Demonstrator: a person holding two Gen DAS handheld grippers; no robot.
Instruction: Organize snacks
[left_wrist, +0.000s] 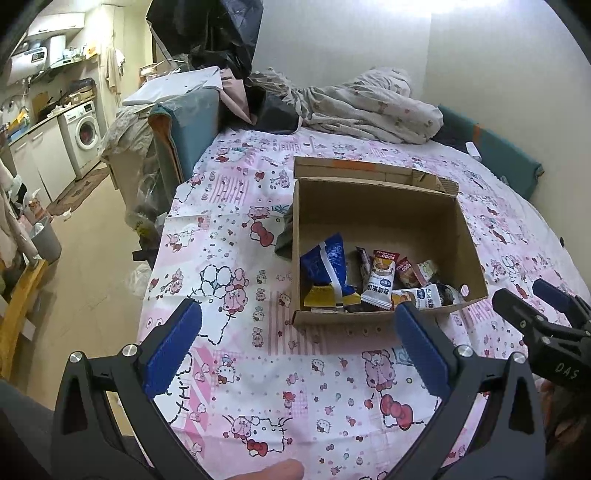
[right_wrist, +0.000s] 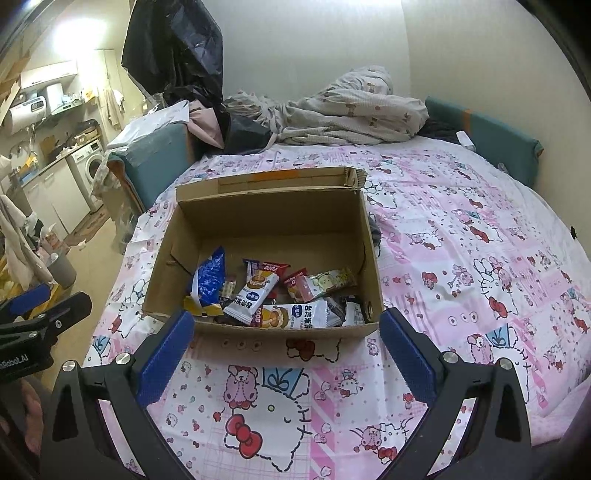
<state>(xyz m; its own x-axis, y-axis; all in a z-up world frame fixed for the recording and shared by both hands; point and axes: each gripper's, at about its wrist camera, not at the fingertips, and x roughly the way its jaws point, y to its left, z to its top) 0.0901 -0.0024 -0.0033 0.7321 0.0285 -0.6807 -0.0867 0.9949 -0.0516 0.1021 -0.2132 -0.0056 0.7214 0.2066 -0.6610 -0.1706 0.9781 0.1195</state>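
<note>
An open cardboard box (left_wrist: 376, 206) sits on the pink cartoon bedsheet (left_wrist: 258, 369). It holds several snack packets: a blue bag (left_wrist: 325, 264), white packets (left_wrist: 380, 284) and others. In the right wrist view the box (right_wrist: 266, 206) shows the same blue bag (right_wrist: 210, 278) and white packets (right_wrist: 258, 293). My left gripper (left_wrist: 295, 325) is open and empty, just short of the box's near wall. My right gripper (right_wrist: 286, 332) is open and empty at the box's near wall. The right gripper (left_wrist: 532, 299) also shows in the left wrist view, and the left gripper (right_wrist: 33, 306) in the right wrist view.
A crumpled blanket (left_wrist: 373, 107) and dark clothes (left_wrist: 273, 107) lie at the far end of the bed. A teal headboard pad (left_wrist: 506, 151) runs along the wall at right. At left the bed edge drops to the floor (left_wrist: 92, 266), with a bin (left_wrist: 46, 240) and washing machine (left_wrist: 83, 133) beyond.
</note>
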